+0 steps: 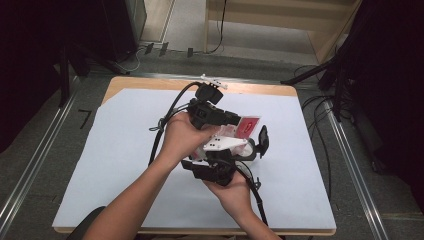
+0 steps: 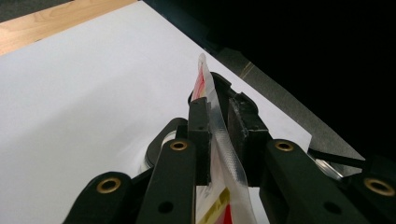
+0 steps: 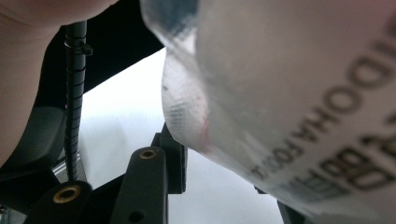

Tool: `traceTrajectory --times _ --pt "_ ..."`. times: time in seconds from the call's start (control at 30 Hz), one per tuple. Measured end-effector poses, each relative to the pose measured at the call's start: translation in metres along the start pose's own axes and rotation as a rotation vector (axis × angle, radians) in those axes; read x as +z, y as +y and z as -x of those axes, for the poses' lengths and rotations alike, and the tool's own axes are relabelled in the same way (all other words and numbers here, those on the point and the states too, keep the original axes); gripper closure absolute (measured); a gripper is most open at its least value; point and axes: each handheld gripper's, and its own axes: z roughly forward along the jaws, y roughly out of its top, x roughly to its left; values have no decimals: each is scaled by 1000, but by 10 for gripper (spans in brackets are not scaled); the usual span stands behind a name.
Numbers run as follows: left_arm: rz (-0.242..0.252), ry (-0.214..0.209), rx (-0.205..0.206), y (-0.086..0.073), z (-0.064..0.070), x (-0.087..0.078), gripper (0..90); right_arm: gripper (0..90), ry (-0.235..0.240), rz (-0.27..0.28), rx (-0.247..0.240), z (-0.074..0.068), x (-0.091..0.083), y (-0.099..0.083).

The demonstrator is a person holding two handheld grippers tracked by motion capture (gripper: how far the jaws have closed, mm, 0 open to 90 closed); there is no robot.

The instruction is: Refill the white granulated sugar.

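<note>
My left tongs point(image 2: 219, 135) clamp the sealed edge of the red packet point(image 1: 247, 126); my right tongs point(image 1: 220, 167) sit just nearer, their grip hidden behind it.

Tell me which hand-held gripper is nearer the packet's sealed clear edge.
Left. The left hand-held gripper is clamped on the packet's sealed edge. The right hand-held gripper sits lower, with the packet's printed body over its jaws.

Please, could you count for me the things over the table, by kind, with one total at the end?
Black two-jaw grippers: 2 (left gripper, right gripper)
Red-and-white plastic snack packet: 1
White paper sheet covering the table: 1
Total: 4
</note>
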Motion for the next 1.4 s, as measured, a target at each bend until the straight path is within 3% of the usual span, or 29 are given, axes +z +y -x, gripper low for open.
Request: traceTrajectory --times 0.6,0.9,1.07,1.4 --pt "16 -4 -10 -11 -1 -4 802 632 7 -7 -35 -3 5 -6" --pt "1 2 -16 -18 -2 -6 803 602 6 -24 -58 -4 9 -11" --pt "-17 7 7 -21 -3 -9 803 590 11 -29 -62 -4 11 -14" --pt "-43 -6 -11 -28 -8 -15 827 589 36 -48 -114 -5 16 -23"
